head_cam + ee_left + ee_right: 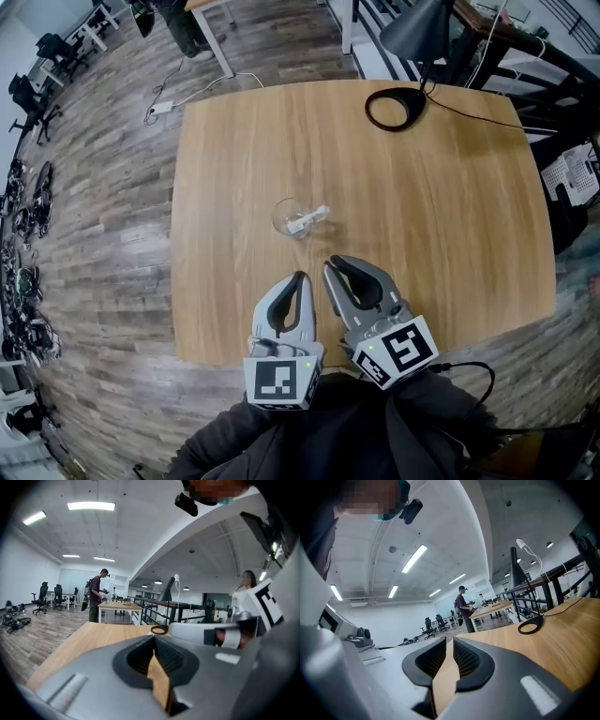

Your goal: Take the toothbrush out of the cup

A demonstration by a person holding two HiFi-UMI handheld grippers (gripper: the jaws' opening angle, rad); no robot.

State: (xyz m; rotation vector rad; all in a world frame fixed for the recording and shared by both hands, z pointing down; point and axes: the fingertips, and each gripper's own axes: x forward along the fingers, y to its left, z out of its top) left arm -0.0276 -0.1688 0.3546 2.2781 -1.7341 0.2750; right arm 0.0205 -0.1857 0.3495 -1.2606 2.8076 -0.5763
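Toothbrush (311, 219) sits in the clear cup (285, 216) mid-tabletop (441, 206), its end poking out over the rim toward the right. Both grippers are near the front edge, well short of it and empty: left gripper (298, 279) clenched, right gripper (334, 267) cracked slightly apart. Best move is probably to open the right wider, pinch the exposed end and lift along the cup's axis, with the left steadying the glass so it doesn't tip.

The cup (290, 217) is clear and small in the head view, so whether the toothbrush (310, 220) stands in it or lies across it cannot be told. In neither gripper view can the cup be made out, and the lamp shade (417, 32) is cut off by the top edge
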